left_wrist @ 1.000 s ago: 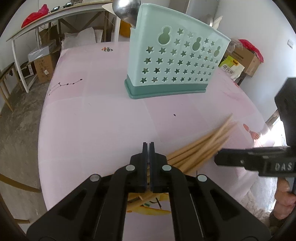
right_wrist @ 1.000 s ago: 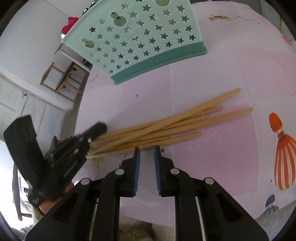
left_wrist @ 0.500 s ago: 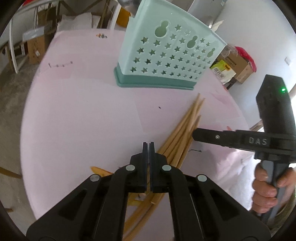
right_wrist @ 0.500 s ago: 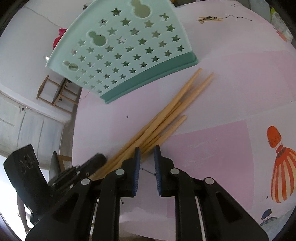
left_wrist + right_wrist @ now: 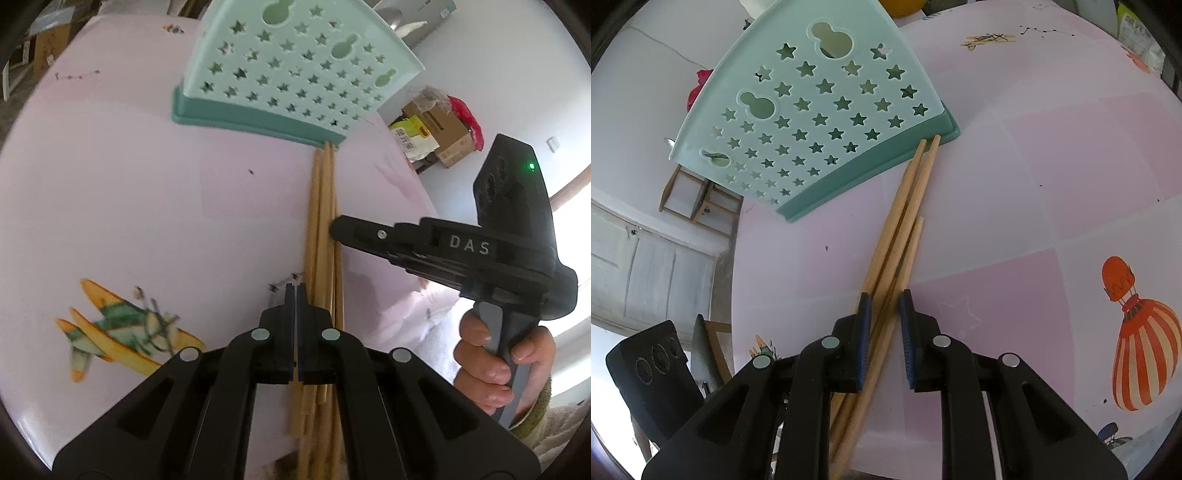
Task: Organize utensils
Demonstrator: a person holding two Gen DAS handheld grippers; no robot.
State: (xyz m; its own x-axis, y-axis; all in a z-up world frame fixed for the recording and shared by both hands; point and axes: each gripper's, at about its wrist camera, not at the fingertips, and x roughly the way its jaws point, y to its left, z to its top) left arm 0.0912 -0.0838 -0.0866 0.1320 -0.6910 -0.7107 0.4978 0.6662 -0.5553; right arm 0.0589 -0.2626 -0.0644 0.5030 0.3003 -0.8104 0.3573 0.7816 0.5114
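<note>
A bundle of wooden chopsticks (image 5: 322, 236) lies on the pink table, far tips touching the base of the mint-green star-holed utensil holder (image 5: 295, 66). My left gripper (image 5: 295, 291) is shut and empty, just left of the bundle's near end. My right gripper (image 5: 885, 301) is open, its fingers straddling the chopsticks (image 5: 901, 221) low over the table; in the left wrist view it reaches in from the right (image 5: 338, 229) against the bundle. The holder (image 5: 812, 122) stands beyond.
The pink tablecloth carries an aeroplane print (image 5: 122, 328) and a balloon print (image 5: 1141, 339). Cardboard boxes (image 5: 436, 129) sit beyond the table's right edge. A chair (image 5: 698, 195) stands on the floor past the holder.
The chopstick bundle has swung round from lying crosswise to pointing at the holder, tips now against its base. My right gripper has come over the bundle and straddles it.
</note>
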